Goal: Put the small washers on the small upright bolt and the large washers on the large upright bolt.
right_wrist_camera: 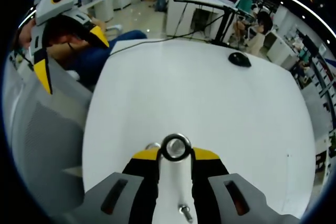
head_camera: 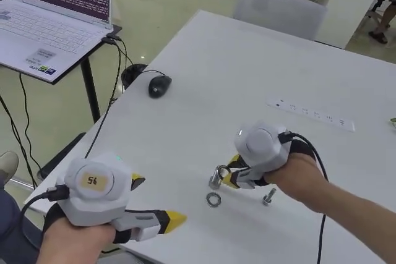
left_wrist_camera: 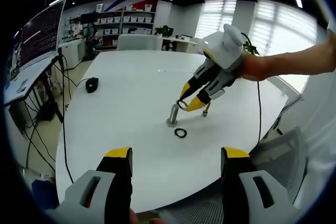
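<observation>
Washer (right_wrist_camera: 175,147) I'm pinching in my right gripper (head_camera: 229,172) is hovering by the large bolt (head_camera: 215,182), another washer (head_camera: 213,200) waiting loose, left gripper (head_camera: 158,200) jaws spread.

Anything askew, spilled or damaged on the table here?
Nothing stands out. The large bolt stands upright, a loose washer lies flat beside it, and the right gripper holds a second washer close to its top.

Left gripper (head_camera: 158,199): jaws apart, held low and close to the body. Right gripper (head_camera: 228,174): jaws closed on a washer (right_wrist_camera: 175,137), forearm reaching forward.
</observation>
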`<state>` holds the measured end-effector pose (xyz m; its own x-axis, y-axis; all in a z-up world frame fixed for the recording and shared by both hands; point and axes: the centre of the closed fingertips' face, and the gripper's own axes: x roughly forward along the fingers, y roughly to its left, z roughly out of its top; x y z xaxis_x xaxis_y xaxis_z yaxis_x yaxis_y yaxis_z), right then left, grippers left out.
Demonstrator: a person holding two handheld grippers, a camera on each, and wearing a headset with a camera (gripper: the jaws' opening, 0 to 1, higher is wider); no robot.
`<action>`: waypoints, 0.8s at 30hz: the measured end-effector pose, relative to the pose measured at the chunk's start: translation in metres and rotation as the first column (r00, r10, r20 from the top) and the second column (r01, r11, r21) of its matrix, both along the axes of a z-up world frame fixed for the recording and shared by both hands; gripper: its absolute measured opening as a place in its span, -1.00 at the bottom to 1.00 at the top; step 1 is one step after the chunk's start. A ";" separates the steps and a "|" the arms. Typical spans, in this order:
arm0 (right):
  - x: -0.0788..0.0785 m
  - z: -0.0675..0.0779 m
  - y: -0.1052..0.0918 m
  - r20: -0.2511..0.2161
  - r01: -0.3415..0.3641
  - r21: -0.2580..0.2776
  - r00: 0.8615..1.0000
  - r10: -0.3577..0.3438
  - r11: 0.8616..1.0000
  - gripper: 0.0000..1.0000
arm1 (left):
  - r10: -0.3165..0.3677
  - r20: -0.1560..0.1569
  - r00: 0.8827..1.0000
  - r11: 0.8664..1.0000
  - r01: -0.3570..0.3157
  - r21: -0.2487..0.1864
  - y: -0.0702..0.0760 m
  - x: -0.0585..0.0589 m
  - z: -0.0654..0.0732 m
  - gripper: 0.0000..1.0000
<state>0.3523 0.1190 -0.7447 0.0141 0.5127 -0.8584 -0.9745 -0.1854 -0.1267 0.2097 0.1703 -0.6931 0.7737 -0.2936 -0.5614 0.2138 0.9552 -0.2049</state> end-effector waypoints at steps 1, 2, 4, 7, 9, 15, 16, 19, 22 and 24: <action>0.002 -0.001 0.002 -0.003 0.003 -0.003 1.000 -0.003 1.000 -0.54 | 0.003 0.000 1.000 1.000 -0.003 0.000 0.002 0.000 0.000 0.36; 0.003 -0.002 0.003 -0.004 0.006 -0.008 1.000 -0.006 1.000 -0.54 | 0.004 0.000 1.000 1.000 -0.004 0.001 0.003 0.000 0.000 0.36; 0.005 -0.004 0.004 -0.004 0.007 -0.016 1.000 -0.007 1.000 -0.54 | 0.008 0.000 1.000 1.000 -0.008 0.002 0.004 -0.001 0.001 0.36; 0.007 -0.006 0.007 -0.010 0.009 -0.017 1.000 -0.009 1.000 -0.54 | 0.011 0.000 1.000 1.000 -0.011 0.002 0.005 -0.001 0.001 0.36; 0.009 -0.009 0.008 -0.012 0.011 -0.029 1.000 -0.012 1.000 -0.54 | 0.013 0.000 1.000 1.000 -0.013 0.002 0.006 0.000 0.001 0.36; 0.009 -0.014 0.006 -0.023 0.011 -0.050 1.000 -0.012 0.999 -0.54 | 0.013 0.000 1.000 1.000 -0.013 -0.001 0.005 0.001 0.001 0.36; 0.010 -0.015 0.006 -0.026 0.010 -0.053 1.000 -0.011 0.999 -0.54 | 0.010 -0.001 1.000 1.000 -0.010 0.000 0.004 0.001 0.001 0.36; 0.010 -0.018 0.008 -0.028 0.010 -0.057 1.000 -0.012 0.998 -0.54 | 0.007 -0.001 1.000 1.000 -0.007 -0.001 0.003 0.002 0.001 0.36; 0.010 -0.020 0.009 -0.034 0.016 -0.063 0.999 -0.019 0.998 -0.54 | 0.008 0.000 1.000 1.000 -0.008 -0.001 0.003 0.002 0.001 0.36; 0.009 -0.022 0.009 -0.033 0.014 -0.070 0.999 -0.016 0.997 -0.54 | 0.011 -0.001 1.000 1.000 -0.011 -0.002 0.004 0.002 0.001 0.36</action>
<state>0.3617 0.1283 -0.7668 -0.0077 0.4514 -0.8923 -0.9806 -0.1780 -0.0816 0.2115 0.1745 -0.6923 0.7765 -0.2859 -0.5615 0.2026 0.9571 -0.2071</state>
